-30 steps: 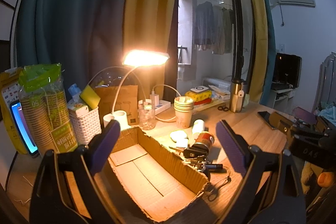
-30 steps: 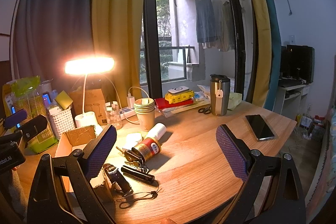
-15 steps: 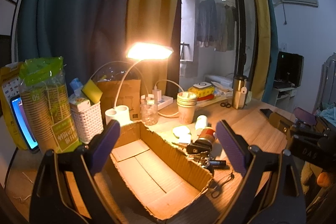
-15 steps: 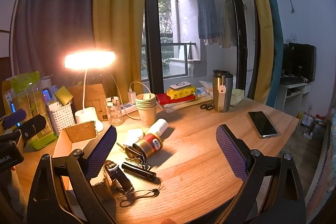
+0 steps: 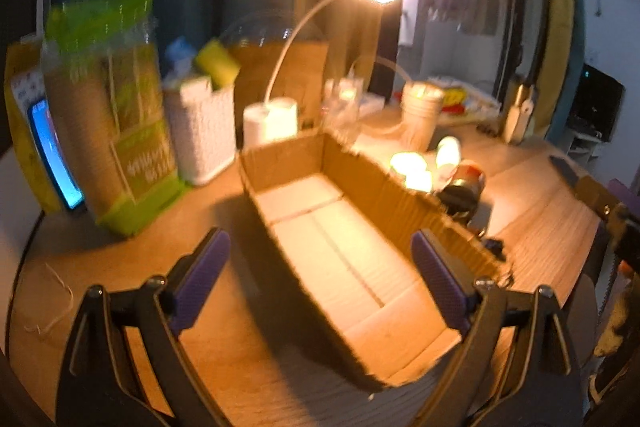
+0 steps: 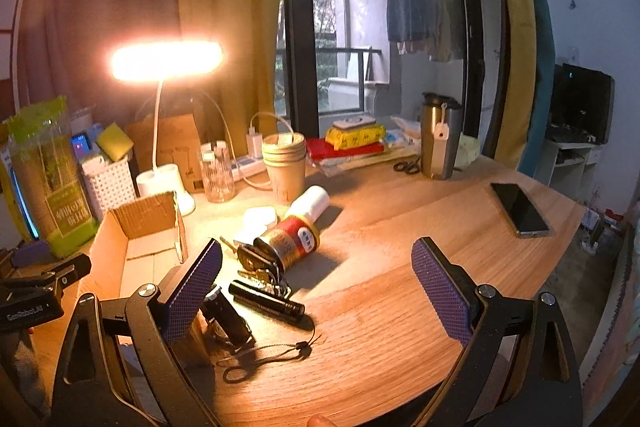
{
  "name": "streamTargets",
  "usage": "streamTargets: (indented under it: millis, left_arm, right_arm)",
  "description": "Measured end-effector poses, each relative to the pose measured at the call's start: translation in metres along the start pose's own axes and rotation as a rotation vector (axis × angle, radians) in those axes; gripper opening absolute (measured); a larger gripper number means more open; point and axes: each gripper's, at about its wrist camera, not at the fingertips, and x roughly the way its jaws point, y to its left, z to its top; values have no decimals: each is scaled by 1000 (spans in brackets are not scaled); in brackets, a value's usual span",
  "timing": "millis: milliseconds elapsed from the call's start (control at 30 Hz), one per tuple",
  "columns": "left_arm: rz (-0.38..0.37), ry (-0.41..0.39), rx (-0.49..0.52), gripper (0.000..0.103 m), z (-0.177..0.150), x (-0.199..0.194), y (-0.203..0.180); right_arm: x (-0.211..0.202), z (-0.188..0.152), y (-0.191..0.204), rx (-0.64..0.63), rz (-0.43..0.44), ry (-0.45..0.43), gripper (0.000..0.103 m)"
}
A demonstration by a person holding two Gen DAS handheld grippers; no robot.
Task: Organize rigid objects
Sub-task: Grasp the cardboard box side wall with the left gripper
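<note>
Two sets of tongs hang over a wooden surface [image 6: 400,267], both spread wide and holding nothing. The left tongs [image 5: 320,279] hover above an open cardboard box [image 5: 344,247], which lies empty with its long side running away from the camera; this view is blurred. The right tongs [image 6: 316,283] face a cluster of loose things just right of the box: a red and gold can [image 6: 290,241] on its side, a white bottle [image 6: 310,203] touching it behind, a bunch of keys [image 6: 256,261] against the can's near end, a black flashlight [image 6: 266,301] in front of the keys, and a dark small device [image 6: 226,319] with a looped cord [image 6: 260,357] partly hidden behind the left finger. A white case [image 6: 258,219] lies beside the can.

Behind the box crowd a lit desk lamp [image 6: 166,61], a white basket [image 6: 108,183], a green-wrapped sleeve of cups [image 6: 48,167], a glass jar [image 6: 218,175] and a stack of paper cups [image 6: 284,163]. Farther right stand a steel tumbler [image 6: 438,139] and scissors [image 6: 406,167]; a phone [image 6: 520,209] lies well apart near the edge.
</note>
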Motion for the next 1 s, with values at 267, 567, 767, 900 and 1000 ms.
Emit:
streamTargets:
  millis: [267, 567, 767, 900, 1000]
  left_arm:
    - [10, 168, -51, 93, -20, 34, 14]
    - [-30, 337, -48, 65, -30, 66, 18]
    - [-23, 384, -43, 34, -27, 79, 26]
    - [-13, 372, -22, 23, -21, 89, 31]
    - [-22, 368, -1, 18, -18, 94, 29]
  right_arm:
    - [16, -9, 0, -10, 7, 53, 97]
    - [21, -11, -7, 0, -1, 74, 97]
    - [31, -17, -13, 17, 10, 104, 97]
    - [40, -22, -12, 16, 21, 138, 97]
    - [45, -27, -7, 7, 66, 163, 97]
